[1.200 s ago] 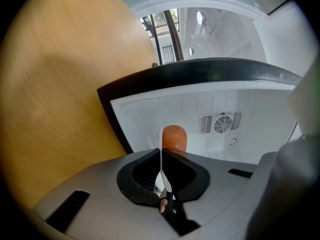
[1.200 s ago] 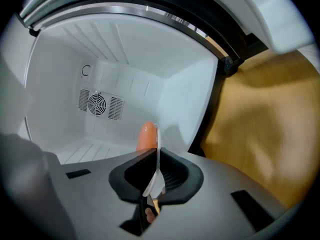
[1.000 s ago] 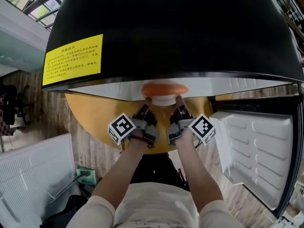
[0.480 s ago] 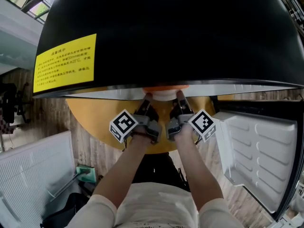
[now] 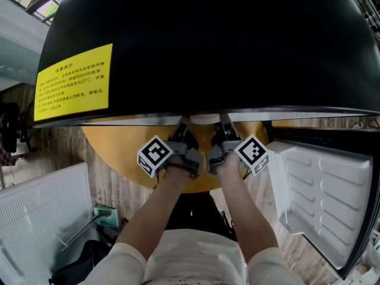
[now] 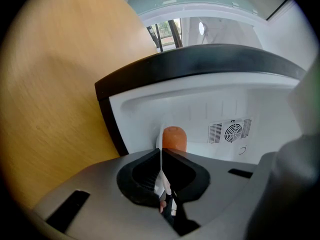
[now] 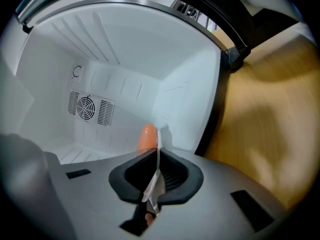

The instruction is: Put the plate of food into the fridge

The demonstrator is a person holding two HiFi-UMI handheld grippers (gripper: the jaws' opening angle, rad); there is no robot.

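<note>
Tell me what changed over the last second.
The plate with its orange food went forward into the fridge; the head view now shows only its near rim. The left gripper and right gripper stay shut on the rim. The door stays open.

Fridge (image 5: 225,40): glossy black shell, smooth white plastic liner (image 7: 125,49). Sticker (image 5: 74,82) on fridge top: yellow, matt, paper-like. Table (image 5: 116,153) beside fridge: matt tan wood. Left gripper (image 6: 161,156) & right gripper (image 7: 158,156): matt grey plastic w/ ribbed black pads (image 6: 145,181). Plate (image 5: 205,120) at fridge mouth: smooth white.
</note>
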